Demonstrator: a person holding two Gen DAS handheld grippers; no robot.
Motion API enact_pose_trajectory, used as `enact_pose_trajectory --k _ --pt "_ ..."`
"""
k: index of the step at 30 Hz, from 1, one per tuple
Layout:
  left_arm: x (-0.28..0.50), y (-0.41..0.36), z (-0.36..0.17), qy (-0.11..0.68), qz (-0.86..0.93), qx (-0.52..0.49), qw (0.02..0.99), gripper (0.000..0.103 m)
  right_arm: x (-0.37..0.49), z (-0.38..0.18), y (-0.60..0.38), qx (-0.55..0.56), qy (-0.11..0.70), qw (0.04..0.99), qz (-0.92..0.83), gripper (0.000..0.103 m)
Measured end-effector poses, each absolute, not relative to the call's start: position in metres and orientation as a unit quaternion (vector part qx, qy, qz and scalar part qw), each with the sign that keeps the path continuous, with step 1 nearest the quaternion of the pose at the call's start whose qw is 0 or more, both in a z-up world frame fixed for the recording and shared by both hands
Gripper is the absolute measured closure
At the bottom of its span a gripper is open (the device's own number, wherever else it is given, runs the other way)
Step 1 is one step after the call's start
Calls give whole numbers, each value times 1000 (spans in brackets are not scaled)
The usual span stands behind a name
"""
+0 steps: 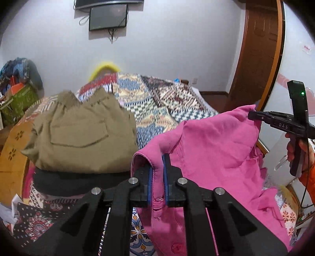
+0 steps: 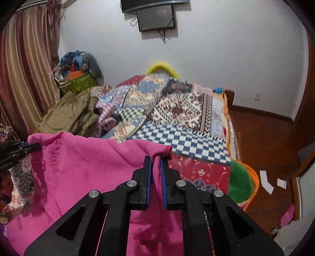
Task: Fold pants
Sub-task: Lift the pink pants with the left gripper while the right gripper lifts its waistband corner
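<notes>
The left gripper [image 1: 159, 157] is clamped on a fold of the bright pink cotton pants [image 1: 212, 141], and the right gripper [image 2: 156, 159] pinches their stitched edge, so the cloth hangs stretched between the two above the patchwork quilted bedspread [image 2: 177, 110]. Farther back a folded khaki garment [image 1: 82, 130], probably trousers, rests on a dark stack. A black wall screen [image 2: 156, 17] hangs on the white wall.
</notes>
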State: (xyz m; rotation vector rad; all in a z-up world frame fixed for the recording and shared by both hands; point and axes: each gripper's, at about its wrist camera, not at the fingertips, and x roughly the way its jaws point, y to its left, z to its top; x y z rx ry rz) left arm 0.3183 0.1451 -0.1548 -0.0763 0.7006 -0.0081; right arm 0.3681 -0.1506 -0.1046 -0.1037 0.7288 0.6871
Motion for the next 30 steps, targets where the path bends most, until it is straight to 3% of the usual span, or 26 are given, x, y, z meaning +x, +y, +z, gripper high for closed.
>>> enact_pose_trajectory --k 10,30 --pt "285 139 -109 315 -10 -24 949 98 328 -62 -161 -29 308 889 338 95" --pt "185 112 -92 314 -35 -11 949 99 216 -45 -222 25 306 888 343 95"
